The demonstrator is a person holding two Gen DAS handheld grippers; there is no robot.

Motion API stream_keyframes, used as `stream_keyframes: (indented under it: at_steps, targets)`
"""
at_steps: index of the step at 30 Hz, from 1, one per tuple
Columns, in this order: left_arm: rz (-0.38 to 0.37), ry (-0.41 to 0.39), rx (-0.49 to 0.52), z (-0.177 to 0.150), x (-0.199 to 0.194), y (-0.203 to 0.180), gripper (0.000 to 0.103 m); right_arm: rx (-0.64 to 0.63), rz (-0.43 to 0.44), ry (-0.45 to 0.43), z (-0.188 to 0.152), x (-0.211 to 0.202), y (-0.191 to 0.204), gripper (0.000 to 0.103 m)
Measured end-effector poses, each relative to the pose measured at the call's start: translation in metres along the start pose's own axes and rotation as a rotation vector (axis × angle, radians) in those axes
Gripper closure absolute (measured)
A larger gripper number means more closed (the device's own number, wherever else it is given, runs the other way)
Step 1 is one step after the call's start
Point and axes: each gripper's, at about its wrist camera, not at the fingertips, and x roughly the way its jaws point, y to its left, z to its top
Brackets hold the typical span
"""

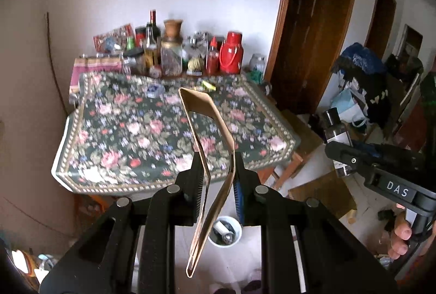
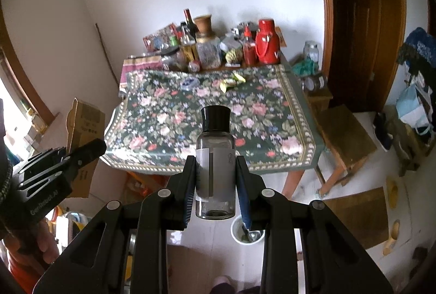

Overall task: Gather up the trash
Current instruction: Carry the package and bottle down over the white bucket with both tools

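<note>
My left gripper is shut on a flattened brown cardboard box, held in the air above a white bin on the floor. My right gripper is shut on a clear plastic bottle with a black cap, also over the white bin. The bottle shows in the left wrist view too, and the cardboard box in the right wrist view. On the floral tablecloth lie yellow-green wrappers and a small blue lid.
Bottles, jars and a red thermos crowd the table's far edge. A wooden stool stands right of the table, with a cardboard sheet on the floor. Bags pile beside a dark wooden door.
</note>
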Motion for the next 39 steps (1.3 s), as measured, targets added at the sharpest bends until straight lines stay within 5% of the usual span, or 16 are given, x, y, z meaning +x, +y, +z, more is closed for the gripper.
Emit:
stream_keyframes:
  at_steps: [8,20,27,31,39]
  targets:
    - [0.015,0.163,-0.058,-0.037,0.090,-0.018,0.084,0.001,0.010,0.147,-0.028,0.057,-0.049,0.078]
    - [0.043,0.392,-0.140,-0.147,0.227,-0.013,0.084,0.021,0.031,0.315,-0.101,0.172,-0.101,0.077]
    - [0.069,0.440,-0.149,-0.187,0.277,0.000,0.084,0.041,0.152,0.386,-0.127,0.239,-0.105,0.077]
    - [0.059,0.465,-0.167,-0.202,0.301,0.003,0.084,0.081,0.176,0.438,-0.140,0.267,-0.110,0.050]
    - [-0.003,0.530,-0.176,-0.226,0.355,-0.016,0.084,0.085,0.021,0.460,-0.161,0.284,-0.147,0.049]
